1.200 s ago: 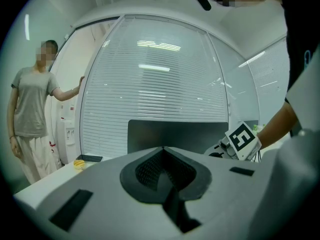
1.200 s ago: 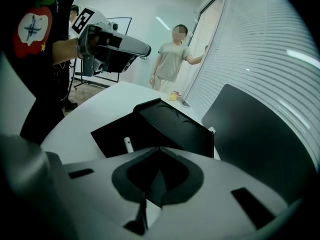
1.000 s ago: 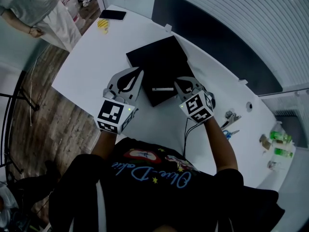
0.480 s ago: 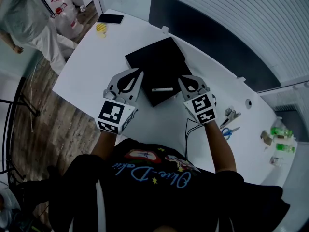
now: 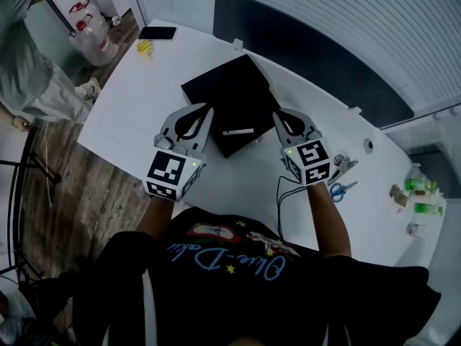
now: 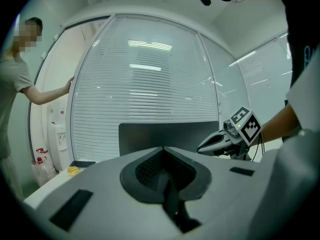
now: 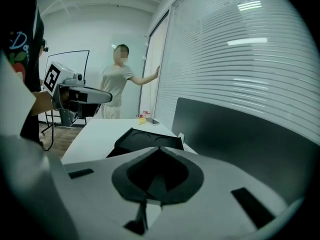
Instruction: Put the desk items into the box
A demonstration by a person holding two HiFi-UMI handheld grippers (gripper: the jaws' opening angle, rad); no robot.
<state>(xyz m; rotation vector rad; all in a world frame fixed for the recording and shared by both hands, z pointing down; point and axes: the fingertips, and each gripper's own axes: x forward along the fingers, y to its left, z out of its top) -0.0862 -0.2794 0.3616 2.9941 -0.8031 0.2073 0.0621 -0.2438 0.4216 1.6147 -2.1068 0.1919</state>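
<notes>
A flat black box point(image 5: 229, 96) lies open in the middle of the white desk point(image 5: 137, 99), with a white pen point(image 5: 238, 131) on its near part. My left gripper point(image 5: 207, 109) hovers shut and empty at the box's near left corner. My right gripper point(image 5: 278, 115) is shut and empty too, raised just right of the pen. The right gripper view looks past its closed tips point(image 7: 160, 148) at the box point(image 7: 145, 141) and the left gripper point(image 7: 97, 96). From the left gripper view, beyond its own closed tips point(image 6: 162, 149), the right gripper point(image 6: 217, 141) shows.
Blue-handled scissors point(image 5: 343, 189) and a metal clip point(image 5: 344, 166) lie on the desk to my right. A phone point(image 5: 157, 32) and a yellow item point(image 5: 145, 47) sit at the far left corner. A dark divider panel point(image 5: 310, 63) runs along the back edge. A person point(image 5: 29, 63) stands at left.
My right gripper has risen, rolled and drifted right, away from the pen. The left gripper has stayed put. The person at the left has moved along the desk's end.
</notes>
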